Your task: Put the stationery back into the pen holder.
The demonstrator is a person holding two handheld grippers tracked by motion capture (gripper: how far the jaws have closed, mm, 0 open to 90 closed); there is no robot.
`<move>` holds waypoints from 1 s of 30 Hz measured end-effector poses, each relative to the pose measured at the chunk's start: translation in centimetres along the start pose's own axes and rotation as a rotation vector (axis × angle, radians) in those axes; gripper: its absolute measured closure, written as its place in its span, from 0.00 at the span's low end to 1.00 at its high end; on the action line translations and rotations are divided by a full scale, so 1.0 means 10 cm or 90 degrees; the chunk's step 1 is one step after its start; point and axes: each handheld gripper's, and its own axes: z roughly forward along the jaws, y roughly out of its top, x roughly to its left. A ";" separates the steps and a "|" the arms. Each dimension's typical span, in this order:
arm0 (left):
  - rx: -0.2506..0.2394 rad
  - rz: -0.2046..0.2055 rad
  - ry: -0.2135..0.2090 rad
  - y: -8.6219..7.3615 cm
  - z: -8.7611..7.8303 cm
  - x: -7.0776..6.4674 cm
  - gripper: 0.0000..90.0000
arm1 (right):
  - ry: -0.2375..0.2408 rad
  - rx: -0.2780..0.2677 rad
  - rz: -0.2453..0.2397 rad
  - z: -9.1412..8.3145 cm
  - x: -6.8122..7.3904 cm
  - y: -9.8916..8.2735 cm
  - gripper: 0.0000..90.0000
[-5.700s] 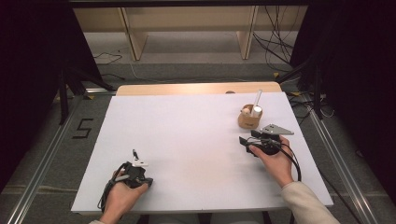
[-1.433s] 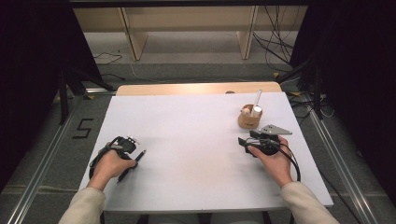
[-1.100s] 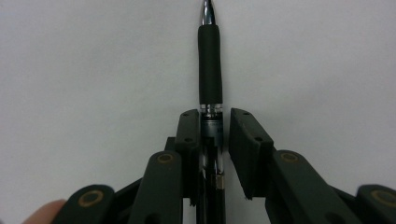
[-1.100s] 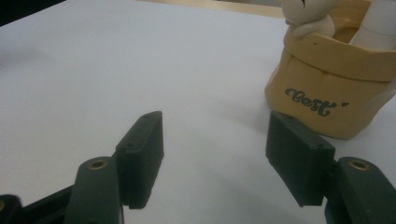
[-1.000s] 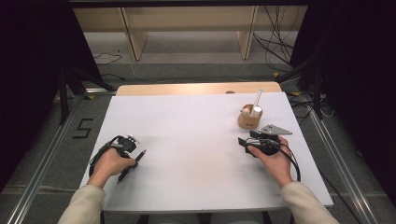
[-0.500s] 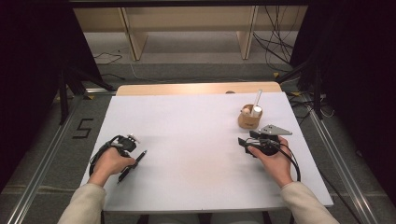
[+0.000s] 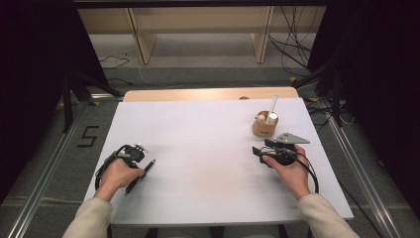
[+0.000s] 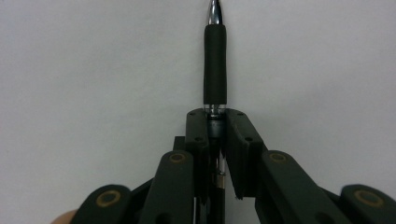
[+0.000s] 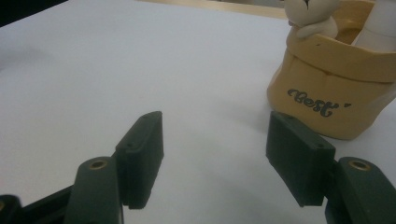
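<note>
The left gripper [image 8: 215, 122] has just closed its fingers on the black pen [image 8: 215, 65] at the table's [image 7: 208, 129] eight o'clock; a pickup looks ready. The right gripper [image 9: 215, 158] stays released at four o'clock, beside the yellow holder [image 9: 334, 88].

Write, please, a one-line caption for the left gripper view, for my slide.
Left gripper clamps a black pen that lies along the white table, its silver tip pointing away.
</note>
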 end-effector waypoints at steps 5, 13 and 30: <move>-0.050 -0.016 -0.019 0.00 -0.05 -0.07 0.89 | 0.002 -0.002 -0.002 0.00 0.01 0.00 0.41; -0.233 -0.029 -0.007 0.07 -0.16 -0.25 0.89 | 0.008 -0.003 -0.005 0.00 0.05 0.00 0.40; -0.446 -0.088 -0.030 0.15 -0.19 -0.58 0.89 | 0.024 -0.005 -0.013 0.06 0.15 -0.01 0.38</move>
